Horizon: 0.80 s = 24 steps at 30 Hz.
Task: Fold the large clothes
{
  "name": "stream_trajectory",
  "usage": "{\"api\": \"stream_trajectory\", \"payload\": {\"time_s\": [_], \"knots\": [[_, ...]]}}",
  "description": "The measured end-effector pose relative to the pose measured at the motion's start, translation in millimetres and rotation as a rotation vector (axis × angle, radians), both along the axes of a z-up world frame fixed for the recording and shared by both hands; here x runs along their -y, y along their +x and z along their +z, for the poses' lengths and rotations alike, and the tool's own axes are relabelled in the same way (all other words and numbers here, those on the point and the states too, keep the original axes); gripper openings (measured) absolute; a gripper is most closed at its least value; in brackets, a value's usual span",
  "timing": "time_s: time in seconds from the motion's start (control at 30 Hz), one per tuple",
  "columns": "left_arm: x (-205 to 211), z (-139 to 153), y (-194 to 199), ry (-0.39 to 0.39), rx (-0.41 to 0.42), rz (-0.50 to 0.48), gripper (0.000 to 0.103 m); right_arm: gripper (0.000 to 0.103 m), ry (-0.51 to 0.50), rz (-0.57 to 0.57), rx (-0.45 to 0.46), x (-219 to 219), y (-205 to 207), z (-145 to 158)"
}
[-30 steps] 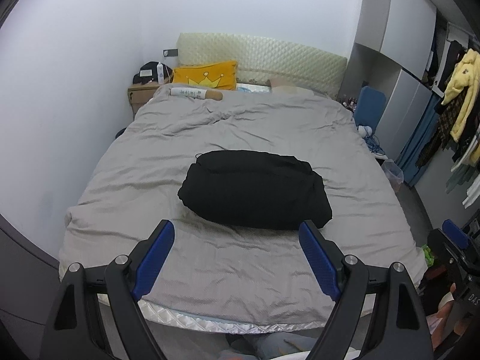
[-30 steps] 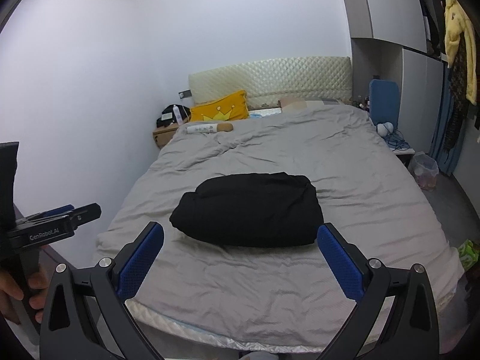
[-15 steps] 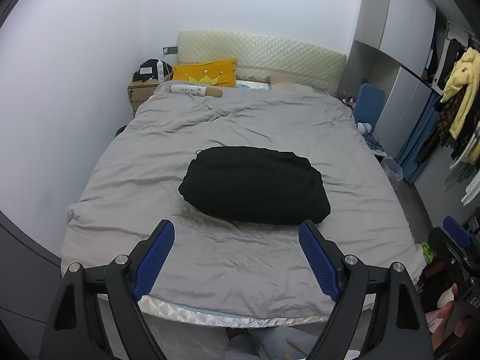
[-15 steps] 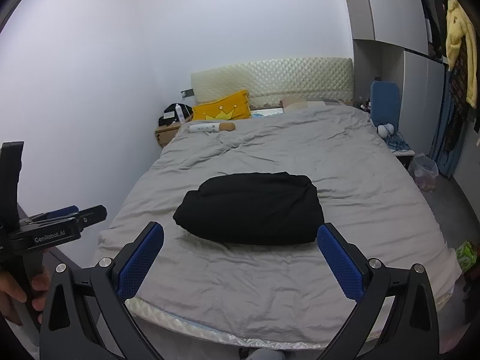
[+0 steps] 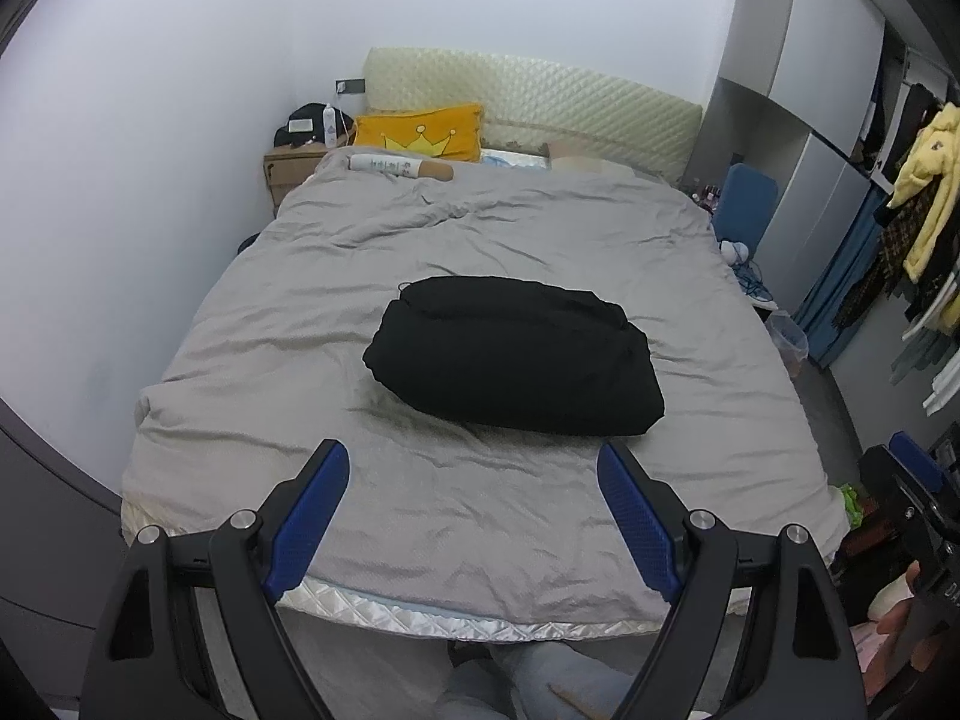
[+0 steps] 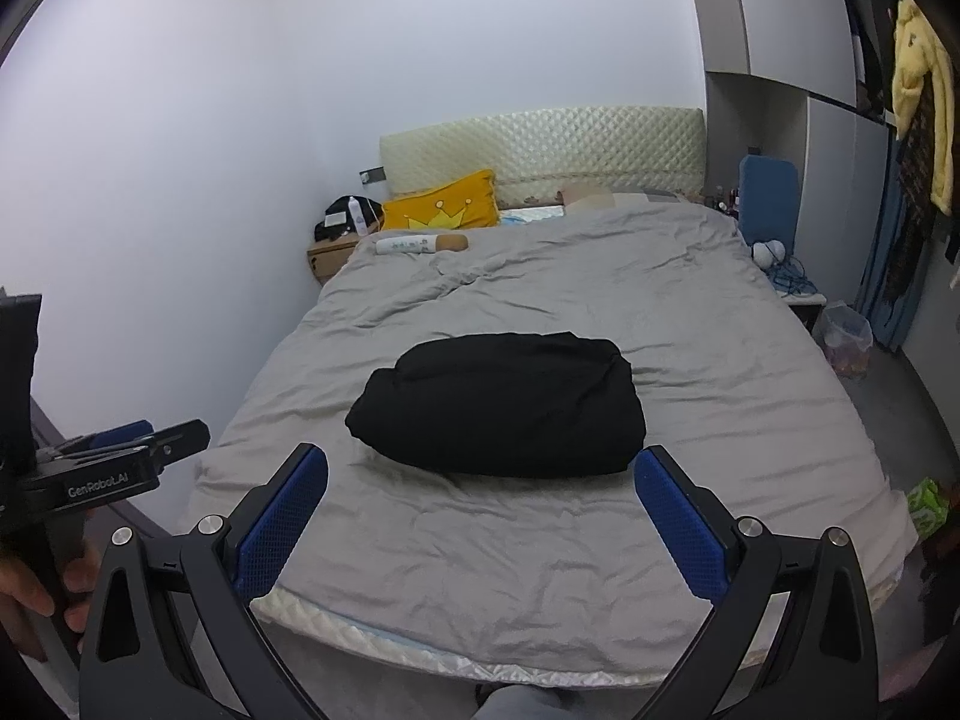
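Note:
A black garment [image 5: 513, 354] lies folded into a compact bundle in the middle of the grey bed cover [image 5: 420, 510]; it also shows in the right wrist view [image 6: 498, 402]. My left gripper [image 5: 474, 468] is open and empty, held above the foot of the bed, apart from the bundle. My right gripper [image 6: 480, 474] is open and empty, also short of the bundle near the bed's front edge. The left gripper's body shows at the left of the right wrist view [image 6: 114, 462].
A yellow crown pillow [image 5: 420, 132], a white bottle [image 5: 399, 167] and a quilted headboard [image 5: 540, 96] are at the bed's far end. A cardboard box [image 5: 288, 171] stands at the far left. Wardrobes, hanging clothes [image 5: 924, 192] and a bin [image 5: 789, 339] line the right.
Both grippers have pulled back slightly from the bed and stay open. The black bundle has not moved.

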State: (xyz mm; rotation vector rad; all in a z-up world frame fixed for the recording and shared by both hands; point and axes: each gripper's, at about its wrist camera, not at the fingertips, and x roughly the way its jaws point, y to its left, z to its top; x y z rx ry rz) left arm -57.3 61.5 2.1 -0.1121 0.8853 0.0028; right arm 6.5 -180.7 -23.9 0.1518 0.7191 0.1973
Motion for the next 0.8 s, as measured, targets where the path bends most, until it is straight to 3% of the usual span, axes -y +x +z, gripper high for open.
{"api": "stream_trajectory", "payload": {"time_s": [0.2,0.57,0.8], "knots": [[1,-2,-2,0.029,-0.006,-0.008,0.085,0.103,-0.055,-0.011,0.016,-2,-2,-3],[7,-2,3,0.041,-0.012,-0.012,0.085,0.103,0.020,-0.013,-0.017,1,5,-13],[7,3,9,0.037,0.008,-0.015,0.085,0.103,0.000,-0.029,-0.018,4,6,-15]]}}
